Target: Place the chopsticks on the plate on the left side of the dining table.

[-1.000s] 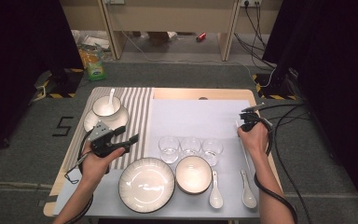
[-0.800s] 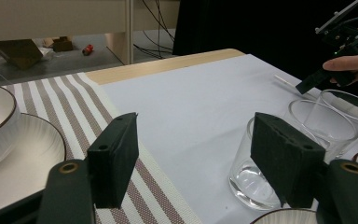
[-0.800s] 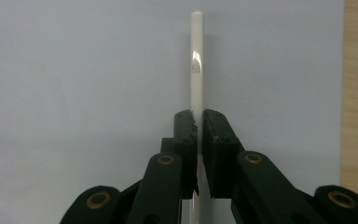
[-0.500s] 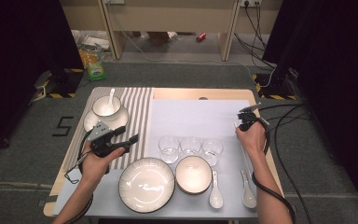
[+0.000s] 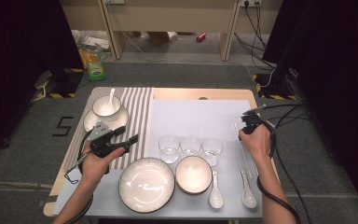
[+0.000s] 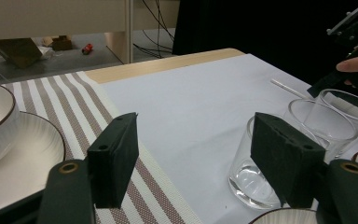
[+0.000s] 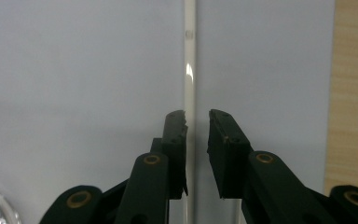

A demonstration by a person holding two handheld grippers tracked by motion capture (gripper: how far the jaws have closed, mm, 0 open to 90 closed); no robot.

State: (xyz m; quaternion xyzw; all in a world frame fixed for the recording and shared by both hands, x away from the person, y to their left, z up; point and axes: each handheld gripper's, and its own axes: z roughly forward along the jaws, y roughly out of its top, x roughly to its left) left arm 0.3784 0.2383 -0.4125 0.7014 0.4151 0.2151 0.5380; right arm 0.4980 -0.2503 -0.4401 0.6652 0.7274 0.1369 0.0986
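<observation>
A thin white chopstick point(image 7: 189, 70) lies flat on the white mat point(image 5: 196, 116), near its right edge. My right gripper point(image 7: 196, 114) points down over it, and its jaws have just been opening. They stand a little apart with the chopstick between them, a gap showing on one side. In the high view the right gripper point(image 5: 241, 134) is at the chopstick's point(image 5: 245, 156) far end. My left gripper point(image 5: 127, 134) hovers open and empty over the striped placemat point(image 5: 137, 112). In its own view the left gripper point(image 6: 193, 123) faces a clear glass point(image 6: 256, 182).
Three glasses point(image 5: 190, 146) stand in a row mid-table. In front of them are a white plate point(image 5: 146, 184), a bowl point(image 5: 194, 173) and two white spoons point(image 5: 215, 191). A small bowl with a spoon point(image 5: 105, 106) sits on a saucer at the far left.
The right hand has shifted only slightly above the chopstick. The left hand and the dishes have kept still.
</observation>
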